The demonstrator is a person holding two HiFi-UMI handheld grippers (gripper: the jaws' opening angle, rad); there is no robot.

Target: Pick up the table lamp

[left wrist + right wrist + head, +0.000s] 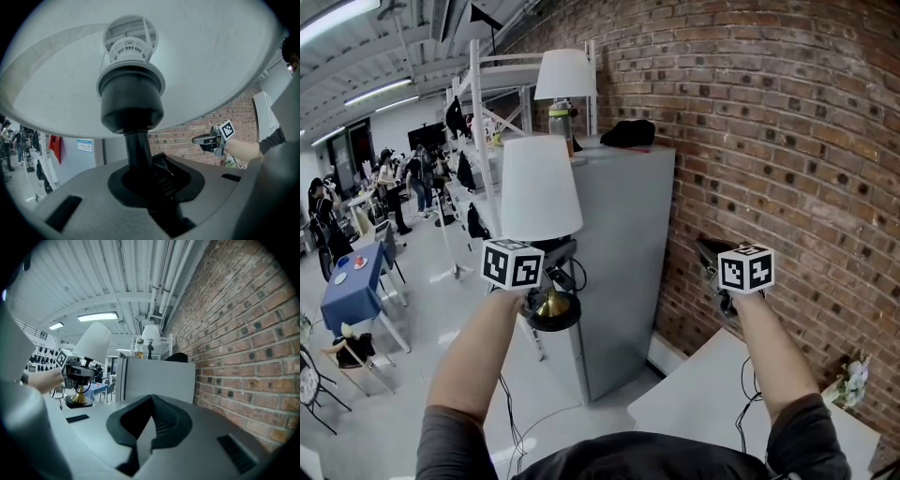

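The table lamp has a white shade [541, 187] and a brass foot on a round black base [553, 307]. It hangs upright in the air in front of the grey cabinet [623, 244]. My left gripper [558, 265] is shut on its black stem [137, 145], just below the socket, with the shade [211, 56] filling the left gripper view overhead. My right gripper [710, 255] is held level to the right, near the brick wall, shut with nothing in it [151, 401]. The right gripper view shows the lamp [93, 341] held at the left.
A second white-shaded lamp [565, 75], a bottle [560, 122] and a black object [628, 133] stand on the cabinet top. The brick wall [787, 141] runs along the right. A white table [703, 394] lies below right, a blue table [352, 286] and people far left.
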